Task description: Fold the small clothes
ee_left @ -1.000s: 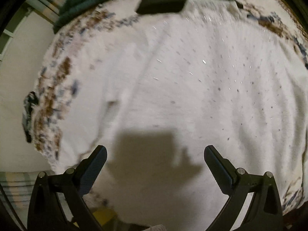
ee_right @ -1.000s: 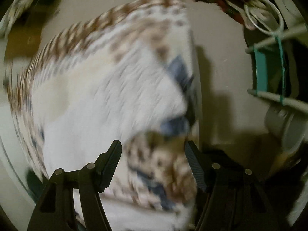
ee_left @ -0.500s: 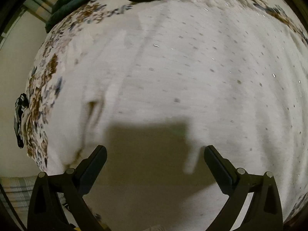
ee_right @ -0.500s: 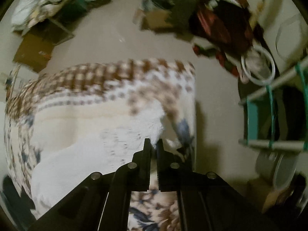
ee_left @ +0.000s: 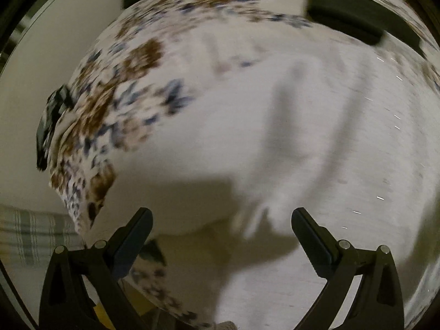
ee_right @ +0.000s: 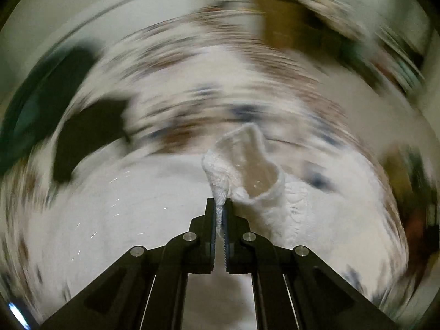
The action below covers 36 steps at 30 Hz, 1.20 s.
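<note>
Both views blurred: floral bedspread under white garment, right hand-held gripper clamping it

Left hand-held gripper spread wide, nothing between fingers; right hand-held gripper clamped tight

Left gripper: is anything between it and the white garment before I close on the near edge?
Nothing visible. The left gripper is open over the white garment, with only its shadow between. The right gripper already pinches a fold of it.
</note>
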Each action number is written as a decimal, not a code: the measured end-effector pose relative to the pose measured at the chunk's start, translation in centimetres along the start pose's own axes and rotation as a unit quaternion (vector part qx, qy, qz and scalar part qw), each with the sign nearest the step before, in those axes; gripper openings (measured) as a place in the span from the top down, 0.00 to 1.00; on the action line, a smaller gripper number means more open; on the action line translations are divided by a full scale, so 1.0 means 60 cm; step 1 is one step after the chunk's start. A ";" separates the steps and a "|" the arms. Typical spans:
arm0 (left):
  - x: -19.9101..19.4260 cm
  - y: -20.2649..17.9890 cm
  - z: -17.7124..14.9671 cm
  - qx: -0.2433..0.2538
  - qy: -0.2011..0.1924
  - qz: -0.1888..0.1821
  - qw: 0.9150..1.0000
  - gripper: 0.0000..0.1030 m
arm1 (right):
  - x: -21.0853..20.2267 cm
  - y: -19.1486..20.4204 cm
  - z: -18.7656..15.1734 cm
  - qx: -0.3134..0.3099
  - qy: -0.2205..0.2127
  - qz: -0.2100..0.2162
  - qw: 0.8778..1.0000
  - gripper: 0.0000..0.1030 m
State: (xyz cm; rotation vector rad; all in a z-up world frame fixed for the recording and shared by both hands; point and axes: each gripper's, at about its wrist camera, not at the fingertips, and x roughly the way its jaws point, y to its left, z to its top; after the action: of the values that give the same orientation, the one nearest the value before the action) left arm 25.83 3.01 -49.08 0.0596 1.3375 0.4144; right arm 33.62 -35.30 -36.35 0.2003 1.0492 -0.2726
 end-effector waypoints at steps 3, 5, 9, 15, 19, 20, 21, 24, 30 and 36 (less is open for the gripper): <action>0.019 0.057 0.000 -0.019 -0.002 0.011 1.000 0.00 | 0.067 0.206 -0.009 -0.125 0.030 0.044 0.991 0.96; 0.030 0.085 0.000 -0.024 -0.003 0.020 1.000 0.00 | 0.107 0.353 -0.046 -0.225 0.047 0.063 0.971 0.96; 0.049 0.136 -0.006 -0.035 -0.003 0.028 0.999 0.00 | 0.136 0.522 -0.148 -0.341 0.062 0.077 0.935 0.96; 0.080 0.191 -0.016 -0.060 0.011 0.026 0.998 0.00 | 0.182 0.583 -0.206 -0.340 0.112 0.051 0.932 0.96; 0.089 0.232 -0.026 -0.083 0.021 0.019 0.996 0.00 | 0.186 0.499 -0.165 -0.195 0.201 0.132 0.951 0.74; 0.089 0.246 -0.029 -0.089 0.023 0.017 0.996 0.00 | 0.177 0.470 -0.156 -0.160 0.206 0.151 0.954 0.58; 0.088 0.266 -0.034 -0.100 0.026 0.011 0.995 0.00 | 0.165 0.438 -0.149 -0.124 0.206 0.169 0.956 0.51; 0.086 0.316 -0.049 -0.126 0.035 -0.015 0.991 0.00 | 0.135 0.352 -0.146 -0.070 0.202 0.144 0.966 0.38; 0.097 0.415 -0.111 -0.158 0.044 -0.080 0.983 0.00 | 0.139 0.259 -0.199 -0.039 0.229 0.080 0.969 0.36; 0.161 0.477 -0.177 -0.263 0.100 -0.096 0.955 0.00 | 0.138 0.237 -0.238 -0.012 0.253 0.088 0.963 0.36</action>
State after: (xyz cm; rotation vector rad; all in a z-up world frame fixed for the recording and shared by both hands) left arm 9.97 30.62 -52.71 -0.5646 1.3760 0.6090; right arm 30.19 -18.71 -50.03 0.3515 1.5308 -0.0434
